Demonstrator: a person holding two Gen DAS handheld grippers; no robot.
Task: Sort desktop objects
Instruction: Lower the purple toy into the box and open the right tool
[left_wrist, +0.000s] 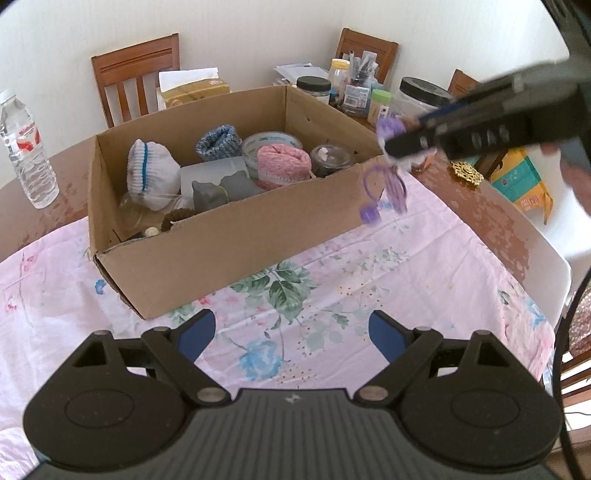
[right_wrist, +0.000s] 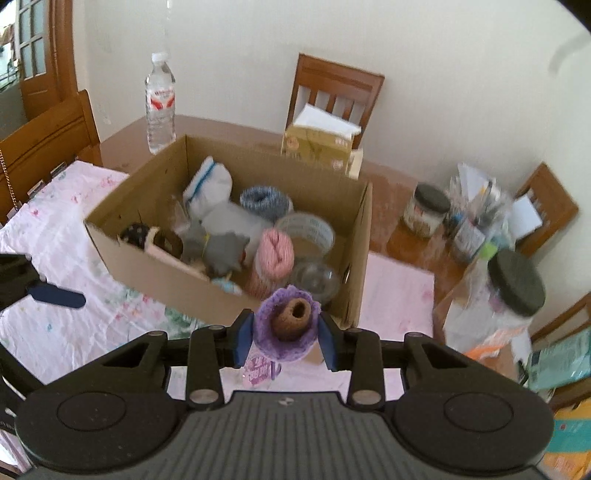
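A brown cardboard box (left_wrist: 207, 254) stands on the flowered tablecloth and holds rolled socks, a tape roll and small jars; it also shows in the right wrist view (right_wrist: 173, 269). My right gripper (right_wrist: 286, 334) is shut on a purple knitted roll (right_wrist: 288, 325) with a brown core and hanging purple tags, held near the box's near right corner. In the left wrist view the right gripper (left_wrist: 397, 146) hovers blurred at the box's right end with the purple item (left_wrist: 388, 184) dangling. My left gripper (left_wrist: 291, 332) is open and empty over the cloth in front of the box.
A water bottle (left_wrist: 27, 147) stands left of the box. Jars with black lids (right_wrist: 515, 284) and a pen holder (left_wrist: 360, 92) crowd the table's right rear. A tissue box (right_wrist: 319, 144) lies behind the box. Wooden chairs (left_wrist: 136, 74) ring the table.
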